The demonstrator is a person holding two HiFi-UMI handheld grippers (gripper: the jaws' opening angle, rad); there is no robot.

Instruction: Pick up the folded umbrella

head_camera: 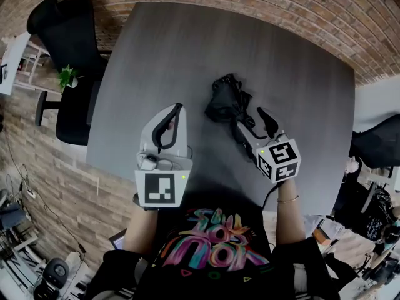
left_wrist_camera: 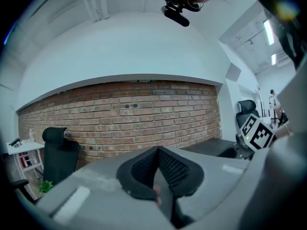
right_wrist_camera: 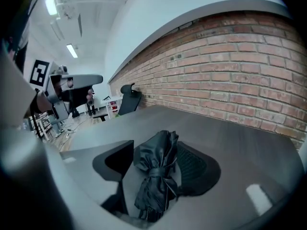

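The folded black umbrella (head_camera: pixel 226 100) lies on the dark grey table (head_camera: pixel 187 49), its strap tied round the middle. My right gripper (head_camera: pixel 255 124) is at its near end, open, one finger on each side. In the right gripper view the umbrella (right_wrist_camera: pixel 156 174) runs between the two black pads (right_wrist_camera: pixel 114 159) and looks clear of the left one; the right pad sits close against it. My left gripper (head_camera: pixel 176 110) hovers to the umbrella's left, apart from it, with its jaws shut and nothing between them (left_wrist_camera: pixel 157 166).
A black office chair (head_camera: pixel 69 36) and a small green plant (head_camera: pixel 65 77) stand off the table's left edge. Another dark chair (head_camera: pixel 378 145) is at the right. A brick wall (right_wrist_camera: pixel 249 75) runs behind the table's far edge.
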